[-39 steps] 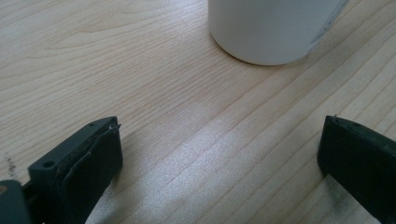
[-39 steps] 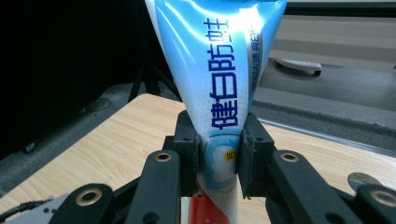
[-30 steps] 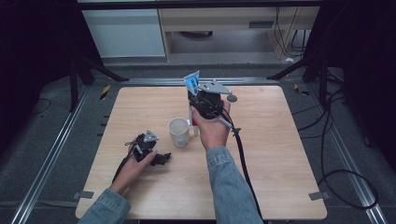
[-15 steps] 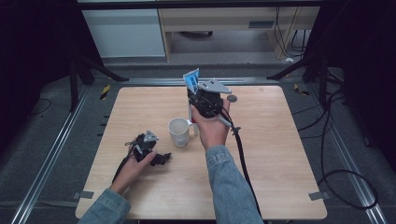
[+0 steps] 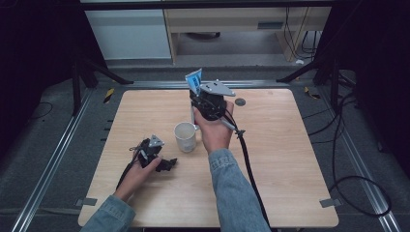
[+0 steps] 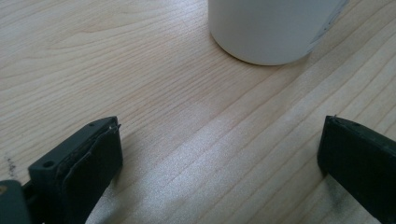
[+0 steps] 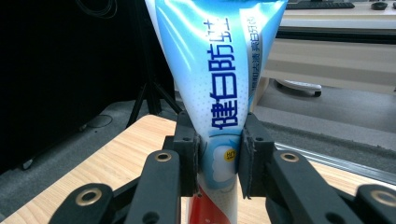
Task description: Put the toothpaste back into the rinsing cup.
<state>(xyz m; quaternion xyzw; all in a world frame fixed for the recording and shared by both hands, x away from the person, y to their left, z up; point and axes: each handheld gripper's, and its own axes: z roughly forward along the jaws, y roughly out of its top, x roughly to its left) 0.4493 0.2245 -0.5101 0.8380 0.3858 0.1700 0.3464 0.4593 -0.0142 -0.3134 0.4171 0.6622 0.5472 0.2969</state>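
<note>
Right gripper (image 7: 218, 163): your right hand holds it above the far middle of the table (image 5: 290, 159), jaws clamped on a blue-and-white toothpaste tube (image 7: 219, 79). The tube stands upright between the pads, its flat crimped end uppermost; in the high view that end rises above the gripper (image 5: 202, 99).

Left gripper (image 5: 167, 164): it rests low at the table's near left in your left hand, jaws spread wide, nothing between them.

White mug (image 5: 185, 137): it stands upright between your two hands, just ahead of the left jaws.

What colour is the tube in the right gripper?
Light blue and white tube, dark blue lettering, red near the bottom; right gripper view.
</note>
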